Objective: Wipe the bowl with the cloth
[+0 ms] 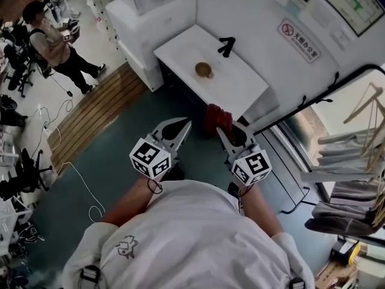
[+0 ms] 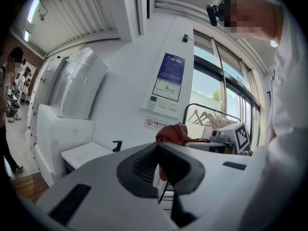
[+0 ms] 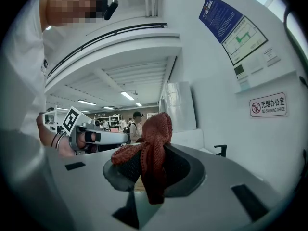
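Observation:
A small brown bowl (image 1: pixel 203 70) stands on the white table (image 1: pixel 240 86) ahead of me, well beyond both grippers. My right gripper (image 1: pixel 224 131) is shut on a red knitted cloth (image 1: pixel 216 117), which bunches above the closed jaws (image 3: pixel 153 146) and hangs down between them. My left gripper (image 1: pixel 187 123) is held beside it at the same height, shut with nothing in it (image 2: pixel 158 146). In the left gripper view the cloth (image 2: pixel 172 133) and the right gripper's marker cube (image 2: pixel 239 135) show to the right. The bowl is hidden in both gripper views.
A black bracket-like object (image 1: pixel 227 46) stands at the table's far edge. A white wrapped cabinet (image 1: pixel 150 17) is left of the table. A clothes rack with hangers (image 1: pixel 361 137) is to the right. A person (image 1: pixel 54 44) stands far left; cables (image 1: pixel 78 179) lie on the floor.

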Demonstrator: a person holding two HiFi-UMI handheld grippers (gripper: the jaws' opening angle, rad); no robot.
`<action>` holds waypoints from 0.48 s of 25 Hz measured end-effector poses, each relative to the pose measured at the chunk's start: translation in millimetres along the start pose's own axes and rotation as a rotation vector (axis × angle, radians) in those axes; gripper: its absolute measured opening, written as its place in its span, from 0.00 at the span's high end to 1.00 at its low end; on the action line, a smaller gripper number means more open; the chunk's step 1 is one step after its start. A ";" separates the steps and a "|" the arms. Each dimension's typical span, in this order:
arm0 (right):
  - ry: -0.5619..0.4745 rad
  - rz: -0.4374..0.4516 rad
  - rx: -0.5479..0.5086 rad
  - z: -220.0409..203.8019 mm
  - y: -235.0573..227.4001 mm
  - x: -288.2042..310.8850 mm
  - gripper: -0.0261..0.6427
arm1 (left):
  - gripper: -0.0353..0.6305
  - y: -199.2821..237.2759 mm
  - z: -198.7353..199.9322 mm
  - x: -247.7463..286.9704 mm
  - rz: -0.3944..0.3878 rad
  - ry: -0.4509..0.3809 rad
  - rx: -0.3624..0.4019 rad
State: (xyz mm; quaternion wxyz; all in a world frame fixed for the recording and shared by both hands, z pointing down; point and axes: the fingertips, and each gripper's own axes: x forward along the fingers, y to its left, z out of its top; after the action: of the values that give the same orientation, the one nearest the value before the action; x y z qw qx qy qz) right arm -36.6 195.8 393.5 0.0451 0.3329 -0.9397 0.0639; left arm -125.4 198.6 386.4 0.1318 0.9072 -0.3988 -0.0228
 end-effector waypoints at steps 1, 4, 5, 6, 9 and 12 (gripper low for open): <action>-0.002 -0.007 0.003 2.5 0.2 12.5 0.79 | 0.93 12.0 4.6 -0.7 -0.008 0.003 0.005; -0.010 -0.021 0.019 7.0 0.6 46.6 0.79 | 0.93 45.1 13.6 -0.7 -0.028 0.019 0.022; -0.011 -0.025 0.021 7.6 0.5 56.0 0.79 | 0.93 54.8 15.9 0.0 -0.033 0.022 0.025; -0.011 -0.029 0.022 7.9 0.1 64.1 0.79 | 0.93 63.8 18.0 0.9 -0.036 0.023 0.025; -0.002 -0.037 0.028 8.0 -1.7 82.7 0.79 | 0.93 86.0 21.1 3.8 -0.040 0.027 0.004; 0.007 -0.050 0.036 6.3 -10.3 97.4 0.79 | 0.93 104.3 17.7 10.4 -0.041 0.042 -0.014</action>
State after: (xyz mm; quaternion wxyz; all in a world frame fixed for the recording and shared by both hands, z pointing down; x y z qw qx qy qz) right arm -105.8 126.5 400.7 0.0438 0.3569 -0.9296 0.0810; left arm -195.7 119.6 396.8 0.1458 0.9145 -0.3773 -0.0093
